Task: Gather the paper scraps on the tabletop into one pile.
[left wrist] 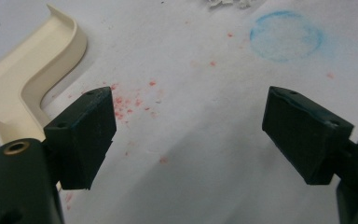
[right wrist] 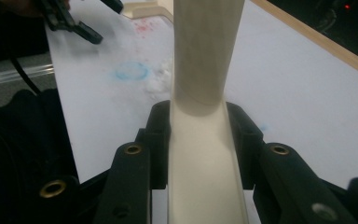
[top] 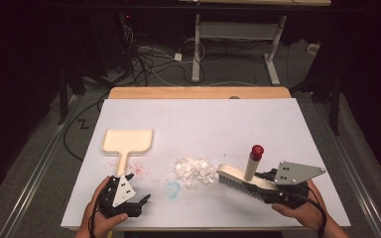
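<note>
The brush [top: 241, 180] is clamped in the right gripper [top: 278, 191] just beside the white scraps [top: 194, 171] heaped mid-worktop [top: 238, 124], nothing yet swept into the dustpan [top: 127, 141], near which the left gripper [top: 138, 202] waits wide open and empty.

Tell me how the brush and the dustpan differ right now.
The brush is clamped in the right gripper, its bristles beside the white scraps; the dustpan lies flat, unheld, just beyond the open left gripper. The brush has a red-tipped handle; the dustpan is plain. Both are cream plastic.
</note>
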### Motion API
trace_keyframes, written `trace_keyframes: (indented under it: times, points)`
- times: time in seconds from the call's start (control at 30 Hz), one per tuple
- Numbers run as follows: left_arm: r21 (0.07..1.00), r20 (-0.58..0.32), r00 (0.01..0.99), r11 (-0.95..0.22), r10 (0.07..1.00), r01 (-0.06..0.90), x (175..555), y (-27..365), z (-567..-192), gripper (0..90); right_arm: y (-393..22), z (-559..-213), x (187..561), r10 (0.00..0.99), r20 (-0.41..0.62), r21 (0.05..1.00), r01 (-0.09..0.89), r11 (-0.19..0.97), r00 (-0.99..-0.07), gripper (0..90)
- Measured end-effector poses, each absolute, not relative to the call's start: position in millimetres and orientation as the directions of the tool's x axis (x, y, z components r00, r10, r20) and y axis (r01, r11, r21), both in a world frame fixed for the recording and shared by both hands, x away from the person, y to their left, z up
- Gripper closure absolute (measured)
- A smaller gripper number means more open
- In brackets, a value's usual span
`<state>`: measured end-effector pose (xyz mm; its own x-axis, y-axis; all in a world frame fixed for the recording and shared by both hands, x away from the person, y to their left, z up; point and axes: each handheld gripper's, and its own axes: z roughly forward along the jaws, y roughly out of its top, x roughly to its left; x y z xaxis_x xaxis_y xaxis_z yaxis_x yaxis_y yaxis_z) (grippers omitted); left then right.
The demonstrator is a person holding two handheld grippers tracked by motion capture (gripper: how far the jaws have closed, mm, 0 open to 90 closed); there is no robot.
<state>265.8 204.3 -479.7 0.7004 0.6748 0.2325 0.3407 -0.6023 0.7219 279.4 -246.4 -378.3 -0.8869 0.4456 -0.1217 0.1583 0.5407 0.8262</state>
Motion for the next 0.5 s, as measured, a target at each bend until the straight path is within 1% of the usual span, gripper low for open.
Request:
trace_keyframes:
  times: [0.17,0.33,0.4,0.5]
  points:
    - [0.723,0.234,0.699,-0.602,0.675,0.339,266,203,-479,16.7,-259,-384,280,0.476,-0.101,0.821,0.197,0.535,-0.874,67.7]
    - [0.716,0.237,0.704,-0.61,0.669,0.339,267,202,-480,16.7,-252,-393,293,0.54,-0.105,0.808,0.245,0.536,-0.835,67.7]
    - [0.715,0.236,0.705,-0.611,0.668,0.34,267,201,-480,16.7,-248,-400,301,0.572,-0.13,0.799,0.256,0.544,-0.81,67.7]
    - [0.716,0.233,0.706,-0.609,0.669,0.341,268,202,-480,16.7,-241,-414,313,0.592,-0.109,0.792,0.29,0.537,-0.799,67.7]
